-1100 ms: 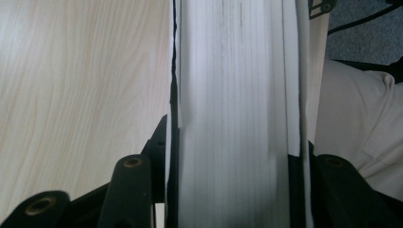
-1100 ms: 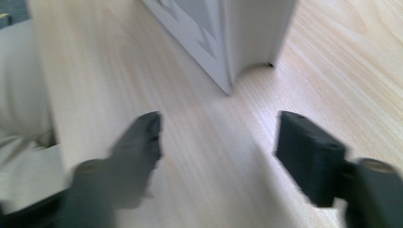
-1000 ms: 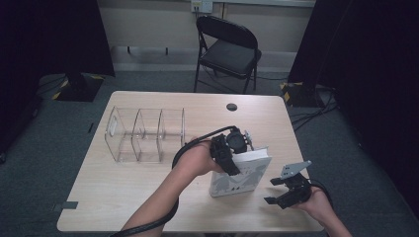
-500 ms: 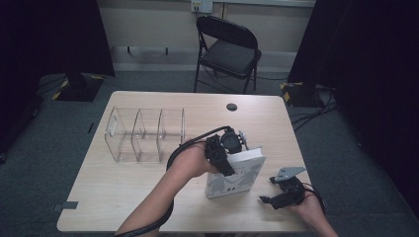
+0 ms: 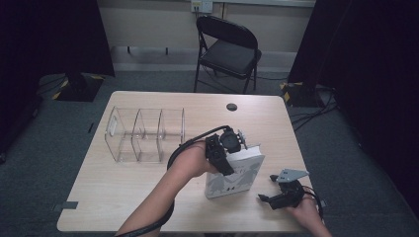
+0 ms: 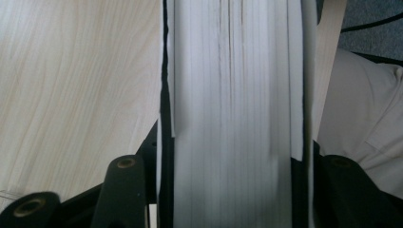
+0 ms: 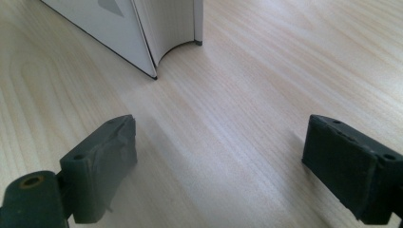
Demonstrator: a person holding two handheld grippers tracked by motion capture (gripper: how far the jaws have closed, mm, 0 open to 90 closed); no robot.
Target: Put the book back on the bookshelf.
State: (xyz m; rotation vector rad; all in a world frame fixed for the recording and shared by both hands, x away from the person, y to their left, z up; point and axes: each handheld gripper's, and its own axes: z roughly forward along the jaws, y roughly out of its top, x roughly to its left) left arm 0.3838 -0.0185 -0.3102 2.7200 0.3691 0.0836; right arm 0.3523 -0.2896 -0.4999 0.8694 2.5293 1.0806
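Between the left gripper's (image 5: 228,148) clamped fingers stands the book (image 5: 237,174); right gripper's (image 5: 269,196) fingers gape beside it.

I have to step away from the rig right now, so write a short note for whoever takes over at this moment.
Left gripper: shut on the white book, jaws clamped across its page block from above; the book stands tilted on the table, right of centre.
Right gripper: open, holding nothing, low over the table just right of the book.
Clear divided organizer: on the table's left half, its compartments hold nothing.
Done: book gripped and raised on edge.
Left: probably carry it to the organizer and slot it into a compartment, steadying with the right gripper if needed.
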